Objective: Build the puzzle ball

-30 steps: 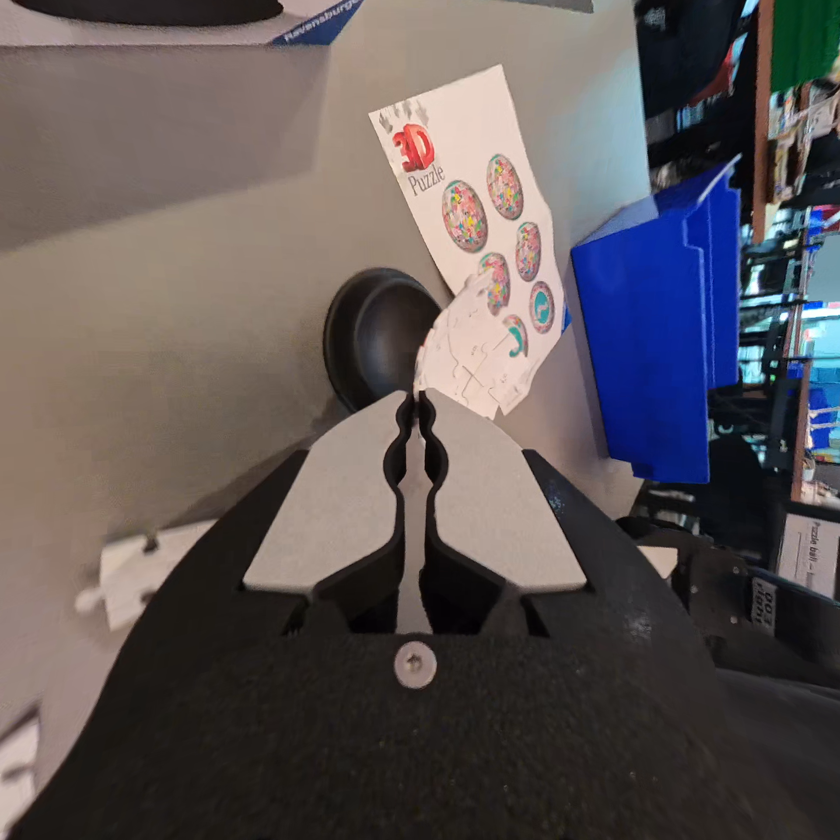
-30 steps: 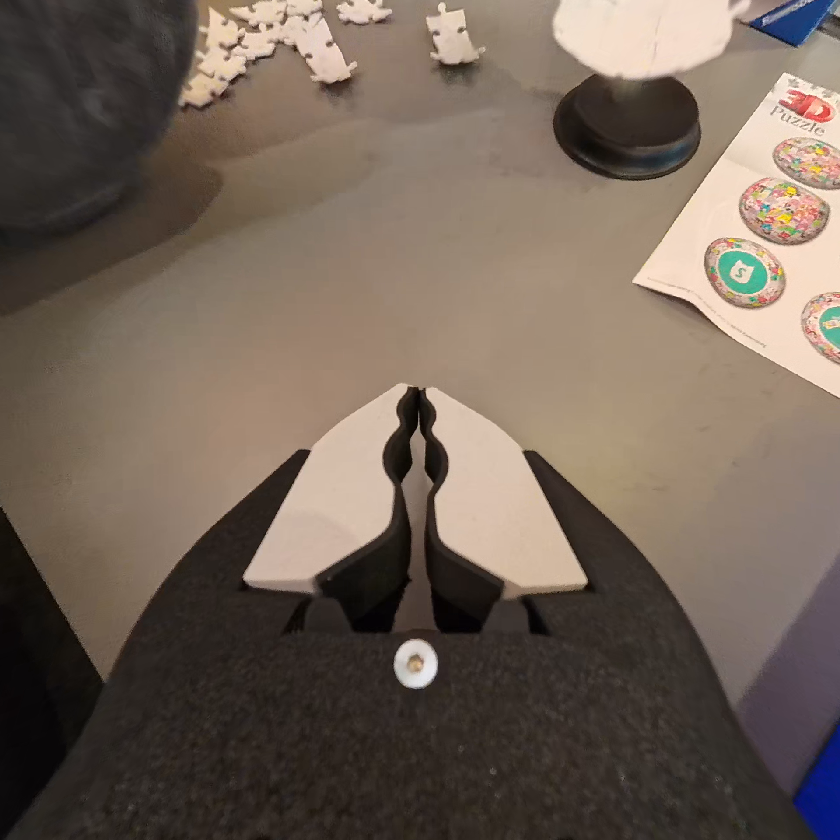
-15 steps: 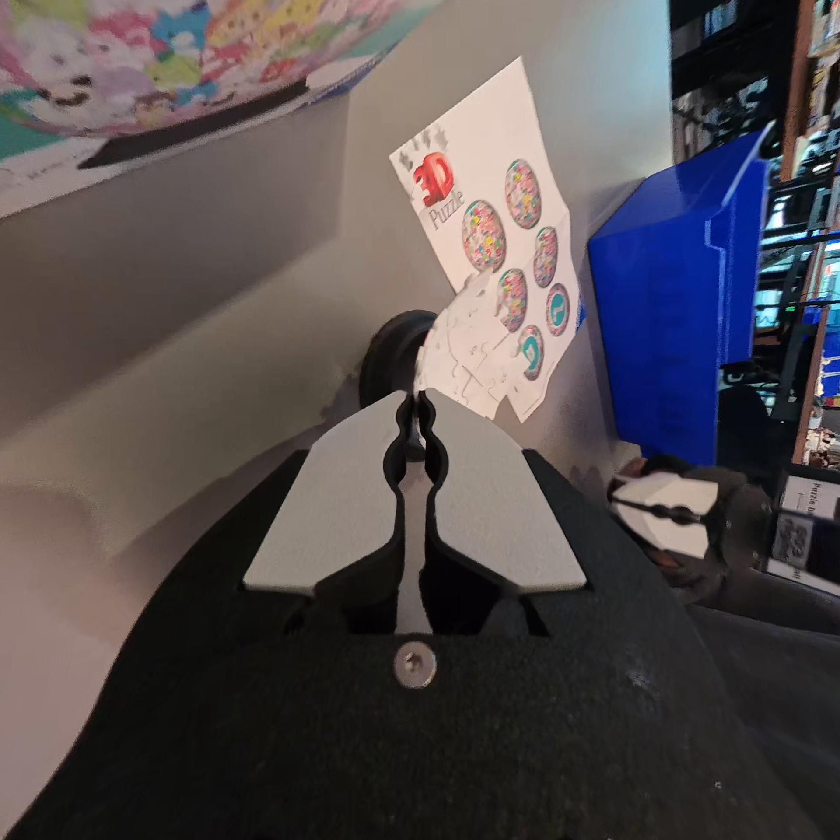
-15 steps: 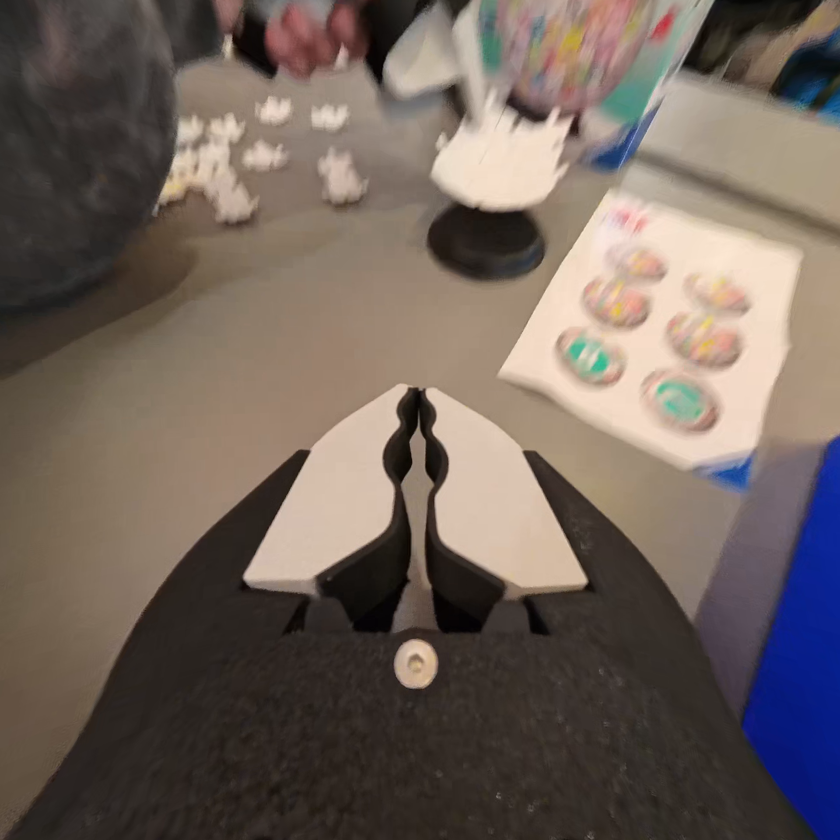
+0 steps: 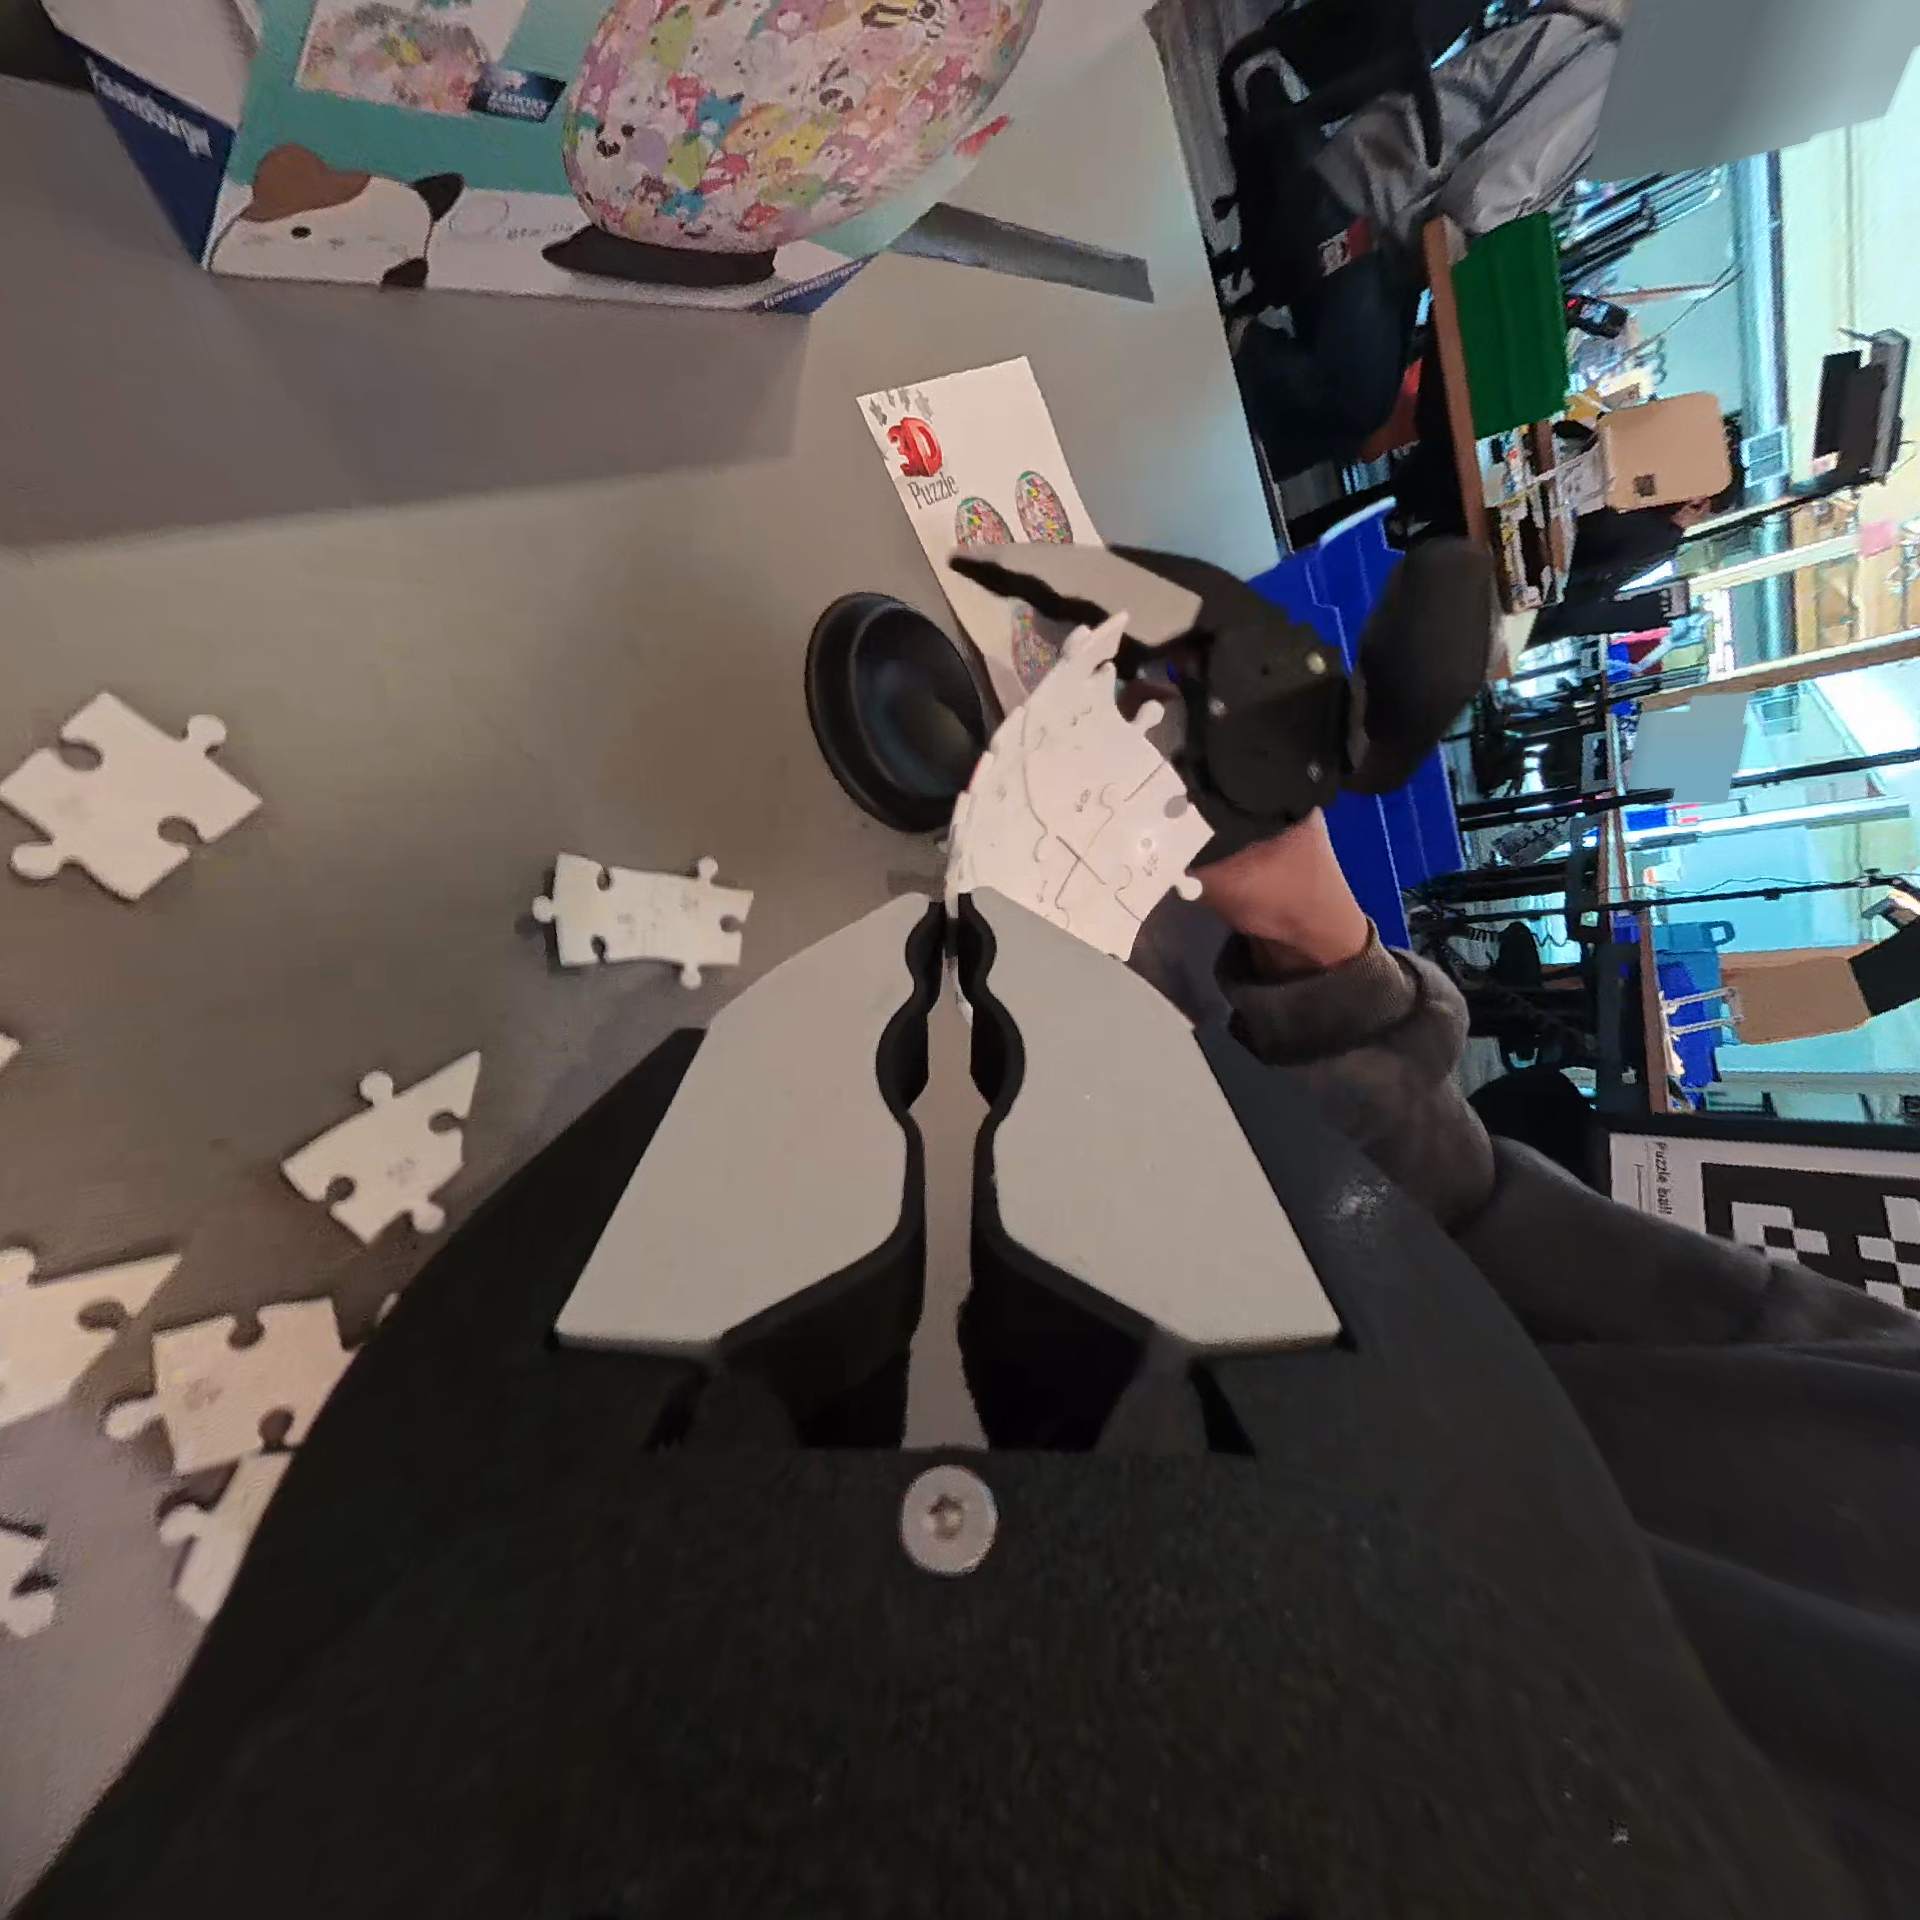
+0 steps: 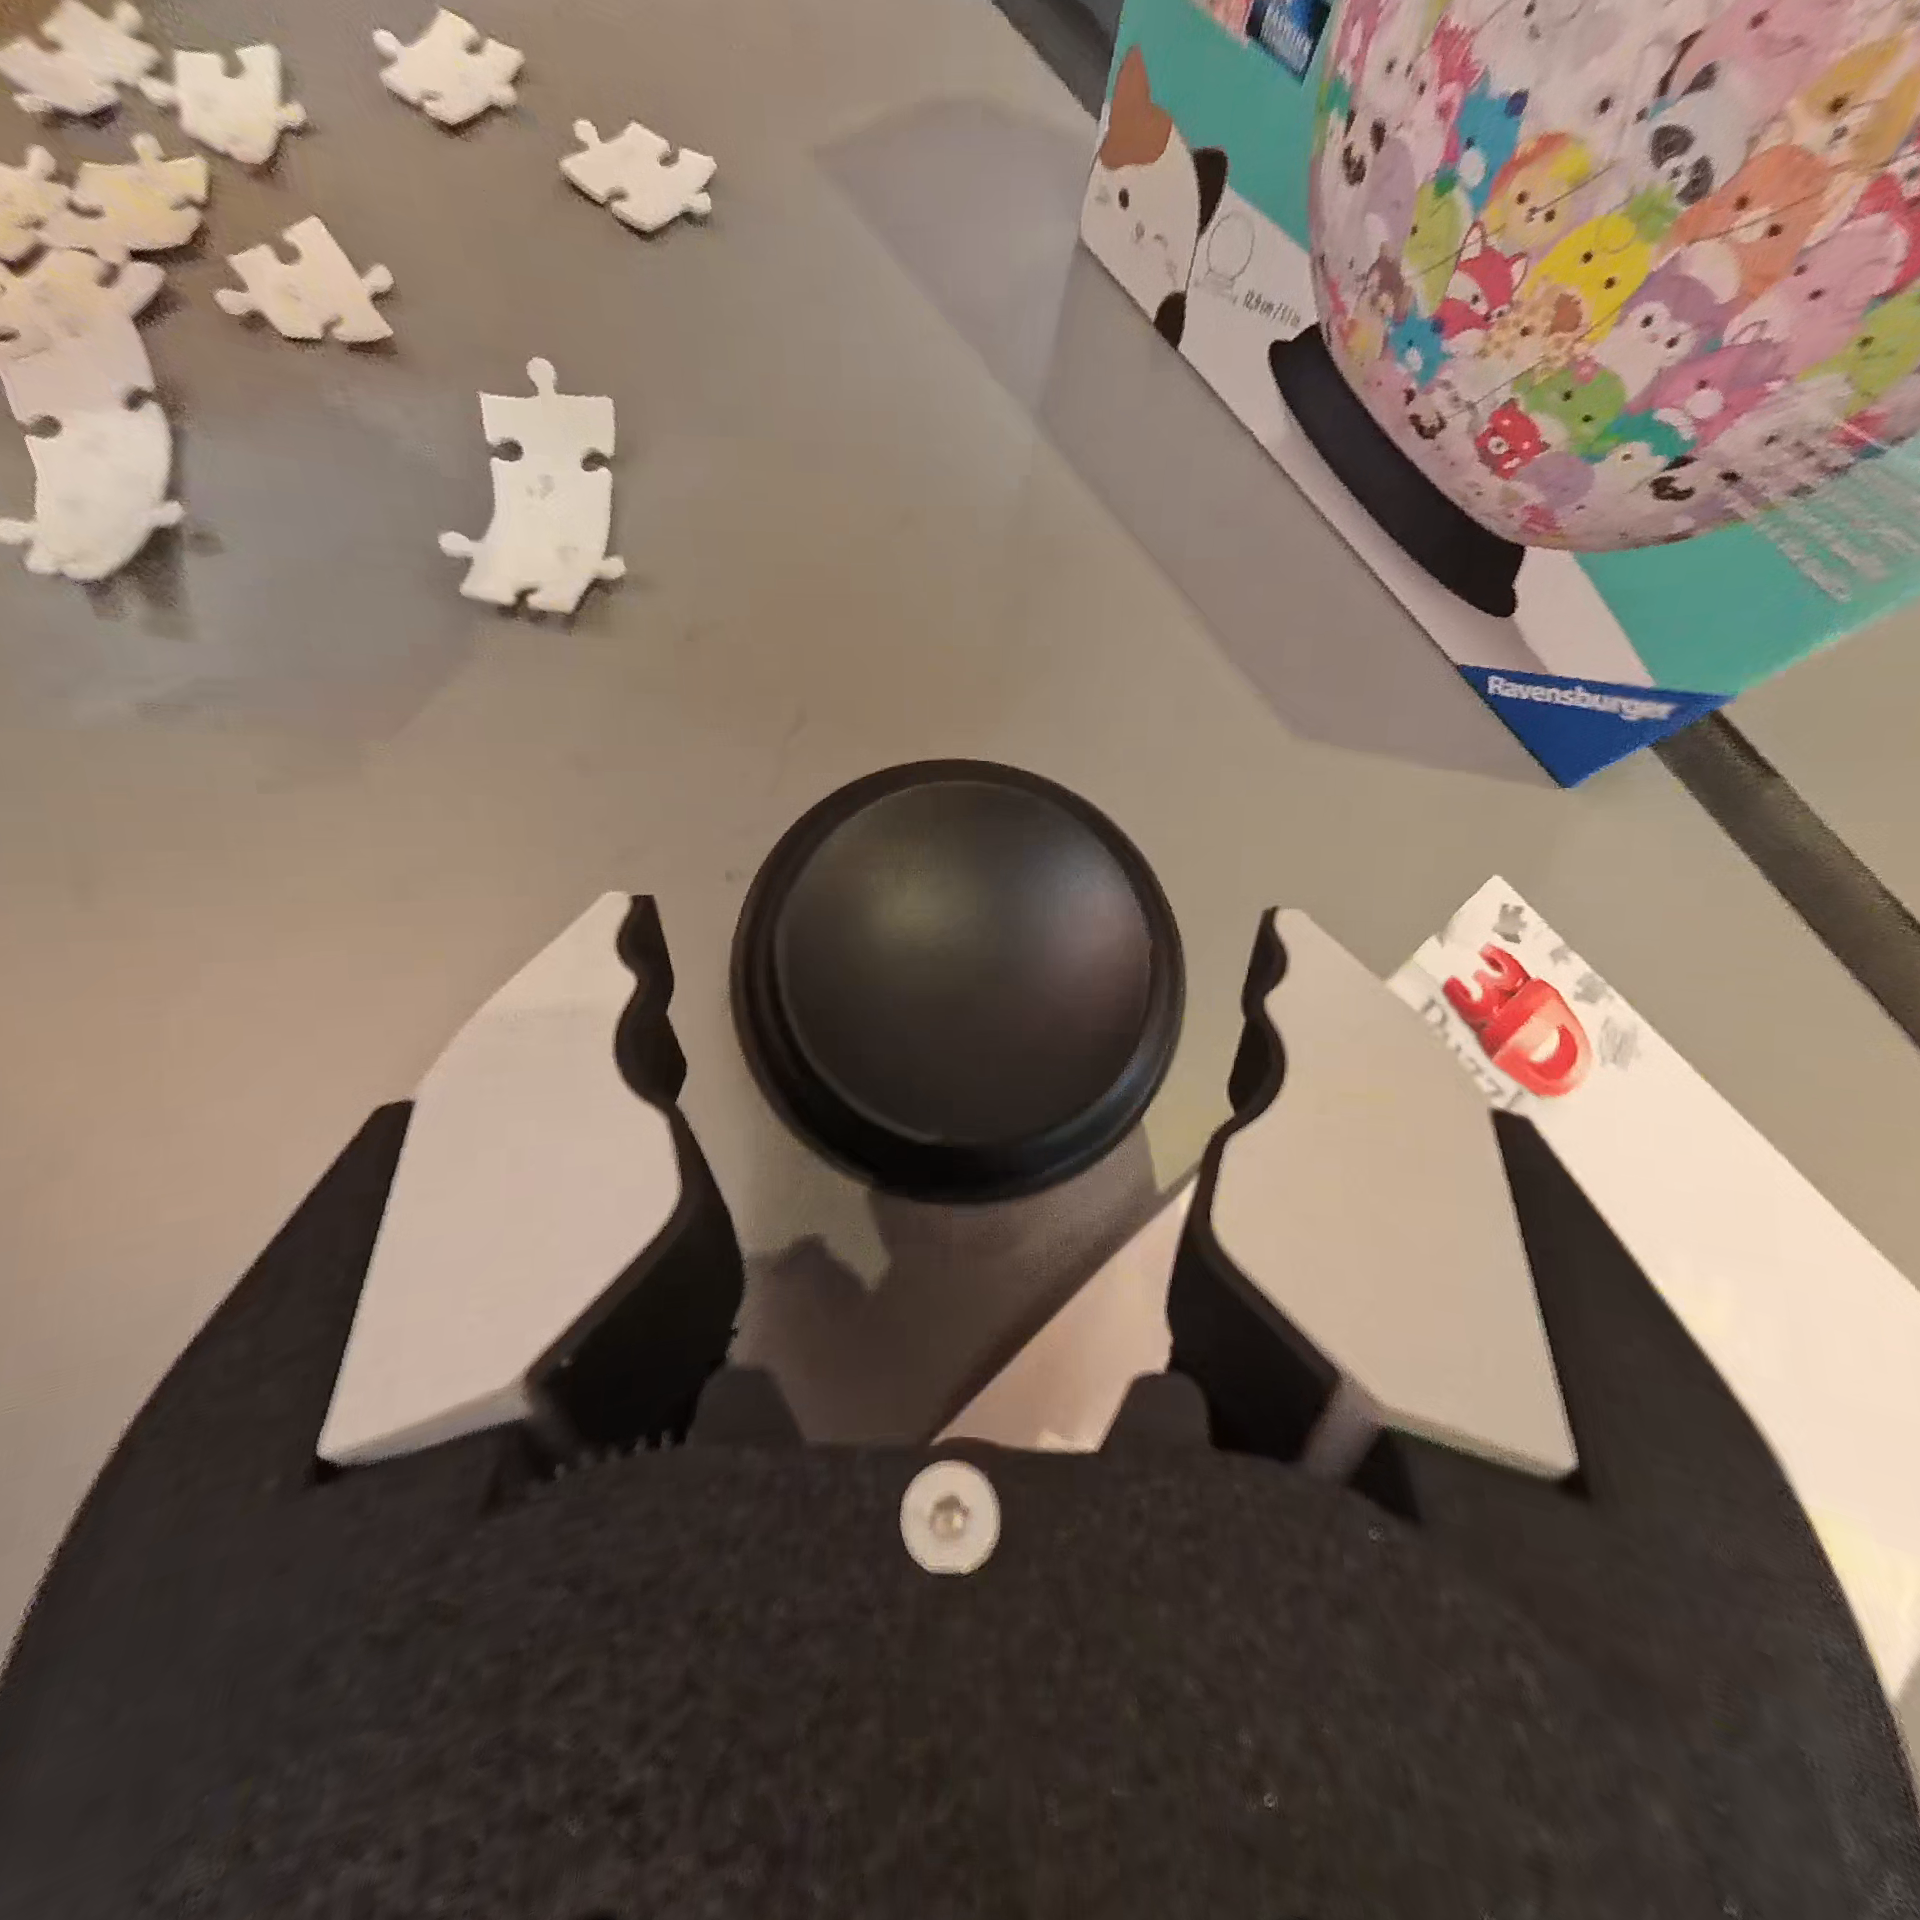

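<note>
My left gripper (image 5: 951,914) is shut on the edge of a white curved shell of joined puzzle pieces (image 5: 1070,821) and holds it above the grey table. The black round stand (image 5: 894,717) sits on the table just beyond the shell. My right gripper (image 6: 953,920) is open and empty, and the stand (image 6: 956,997) lies below, between its two fingers. In the left wrist view one right finger (image 5: 1081,597) reaches over the shell's far side. Several loose white pieces (image 6: 540,499) lie on the table to the left; they also show in the left wrist view (image 5: 644,920).
The colourful puzzle box (image 6: 1558,312) stands behind the stand, to the right. A printed leaflet (image 6: 1538,1039) lies under the right finger's side. A blue bin (image 5: 1392,748) sits past the table edge. A sleeve and hand (image 5: 1320,987) hold the right gripper. Left tips to right tips: about 15 centimeters.
The right gripper has opened and swung over to the black stand. The left gripper has pulled back with the shell still in it, so the loose pieces and box come into view.
</note>
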Available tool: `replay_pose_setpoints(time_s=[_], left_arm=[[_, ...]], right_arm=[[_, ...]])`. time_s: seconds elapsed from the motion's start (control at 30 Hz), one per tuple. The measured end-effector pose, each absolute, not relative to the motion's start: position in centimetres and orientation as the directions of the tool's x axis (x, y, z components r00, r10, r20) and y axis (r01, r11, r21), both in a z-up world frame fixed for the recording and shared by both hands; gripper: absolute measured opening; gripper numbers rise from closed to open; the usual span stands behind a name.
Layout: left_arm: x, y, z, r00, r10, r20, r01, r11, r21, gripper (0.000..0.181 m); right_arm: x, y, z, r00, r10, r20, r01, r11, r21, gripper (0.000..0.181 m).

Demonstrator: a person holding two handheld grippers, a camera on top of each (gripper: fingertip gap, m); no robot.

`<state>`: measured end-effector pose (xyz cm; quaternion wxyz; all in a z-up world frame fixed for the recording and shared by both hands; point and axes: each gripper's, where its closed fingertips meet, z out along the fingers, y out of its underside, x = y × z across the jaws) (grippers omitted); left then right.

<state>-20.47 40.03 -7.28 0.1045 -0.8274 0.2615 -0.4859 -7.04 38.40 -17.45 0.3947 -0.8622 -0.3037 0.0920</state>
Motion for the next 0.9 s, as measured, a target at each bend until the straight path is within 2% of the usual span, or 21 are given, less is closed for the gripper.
replay_pose_setpoints(time_s=[0.13,0.27,0.57,0.67,0.77,0.9], left_arm=[[-21.6,38.1,-7.3,0.355,-0.539,0.764,-0.345,-0.835,-0.428,0.002],[-22.7,37.8,-8.0,0.375,-0.541,0.753,-0.354,-0.834,-0.423,0.002],[-21.1,37.3,-10.8,0.405,-0.552,0.729,-0.43,-0.818,-0.382,0.002],[-19.3,37.2,-11.6,0.384,-0.581,0.718,-0.486,-0.788,-0.378,0.002],[-17.0,36.4,-12.5,0.336,-0.63,0.7,-0.583,-0.723,-0.372,0.002],[-13.7,35.7,-14.2,0.289,-0.671,0.683,-0.676,-0.648,-0.35,0.002]], right_arm=[[-7.5,39.0,-18.8,0.768,0.64,0.017,0.477,-0.555,-0.682,0.097],[-7.6,38.8,-19.3,0.767,0.642,-0.006,0.477,-0.577,-0.663,0.079],[-11.9,35.1,-19.3,0.712,0.702,0.021,0.517,-0.504,-0.692,0.081],[-11.9,33.9,-17.4,0.687,0.722,0.082,0.548,-0.44,-0.712,0.083],[-10.8,29.9,-14.5,0.72,0.684,0.118,0.502,-0.396,-0.769,0.082],[-11.0,22.1,-13.9,0.744,0.656,0.129,0.454,-0.355,-0.817,0.086]])
